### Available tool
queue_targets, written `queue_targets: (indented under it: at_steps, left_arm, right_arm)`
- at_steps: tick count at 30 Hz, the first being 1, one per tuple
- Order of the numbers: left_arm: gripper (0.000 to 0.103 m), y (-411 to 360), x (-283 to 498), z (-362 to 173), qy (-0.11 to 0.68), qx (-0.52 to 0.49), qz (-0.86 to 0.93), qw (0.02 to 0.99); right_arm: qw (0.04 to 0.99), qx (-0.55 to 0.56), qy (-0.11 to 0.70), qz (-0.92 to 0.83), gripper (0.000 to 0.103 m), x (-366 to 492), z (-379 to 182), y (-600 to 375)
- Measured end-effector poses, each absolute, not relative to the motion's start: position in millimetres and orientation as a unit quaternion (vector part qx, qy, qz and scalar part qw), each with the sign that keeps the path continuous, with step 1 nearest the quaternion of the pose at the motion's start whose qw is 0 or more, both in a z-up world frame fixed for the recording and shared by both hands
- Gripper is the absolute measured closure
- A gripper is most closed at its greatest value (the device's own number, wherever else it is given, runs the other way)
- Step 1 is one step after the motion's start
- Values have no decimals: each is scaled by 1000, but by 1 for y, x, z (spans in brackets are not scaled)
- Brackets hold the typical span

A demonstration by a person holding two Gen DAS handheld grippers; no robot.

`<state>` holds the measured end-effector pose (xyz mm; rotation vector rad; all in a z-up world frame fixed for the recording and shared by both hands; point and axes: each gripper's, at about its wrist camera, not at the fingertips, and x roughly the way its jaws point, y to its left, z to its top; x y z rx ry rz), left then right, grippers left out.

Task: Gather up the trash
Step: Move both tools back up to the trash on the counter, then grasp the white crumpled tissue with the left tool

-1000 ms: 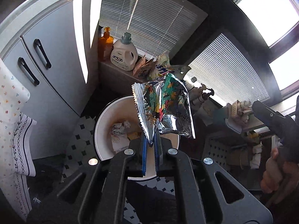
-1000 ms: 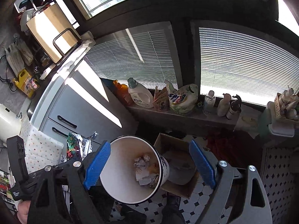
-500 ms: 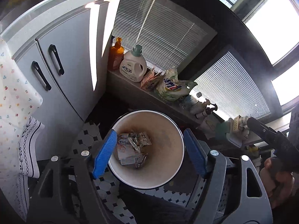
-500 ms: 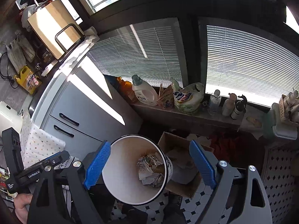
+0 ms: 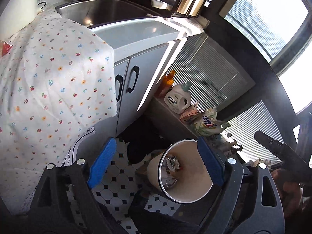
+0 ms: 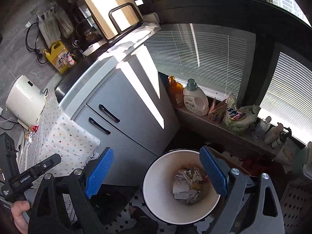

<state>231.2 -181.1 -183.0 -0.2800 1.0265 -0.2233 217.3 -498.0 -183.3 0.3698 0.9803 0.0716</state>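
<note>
A white bin [image 5: 197, 185] stands on the tiled floor with crumpled paper and a silver foil snack bag [image 5: 172, 160] inside. My left gripper [image 5: 156, 139] hovers above and left of the bin, its jaws still opening with nothing between them. My right gripper [image 6: 156, 149] also hangs over the bin [image 6: 159, 185], jaws opening and empty, and the trash [image 6: 188, 185] shows below its right finger. The left gripper's black body [image 6: 33, 175] appears at the lower left of the right wrist view, held by a hand. More wrappers [image 6: 32, 131] lie on the floral cloth.
Grey cabinet doors [image 6: 120, 120] stand left of the bin under a steel sink [image 5: 109, 11]. A floral cloth [image 5: 54, 89] hangs over the counter edge. Detergent bottles [image 6: 195, 101] and bags line the window sill. A cardboard box [image 6: 230, 158] sits behind the bin.
The left gripper opened and let go of the foil snack bag, which now lies in the bin. Both grippers swung away towards the counter, so the bin sits lower right in view.
</note>
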Motion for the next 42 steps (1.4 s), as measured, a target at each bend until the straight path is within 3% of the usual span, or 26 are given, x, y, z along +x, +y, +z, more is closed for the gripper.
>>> queue_targets:
  at_steps: [8,22,42]
  left_arm:
    - [13,-85,216,-153,448,-170,-35,877]
    - [11,66,191,-124,377,-221,45,898]
    - [14,222,225,-139,363,-243,68,897]
  right_arm:
    - [869,147,459,109,8,248,-159,-407]
    - [863,91,451,207,8,275,-125,-243]
    - [865,62,449,215,8,296,-123,-92]
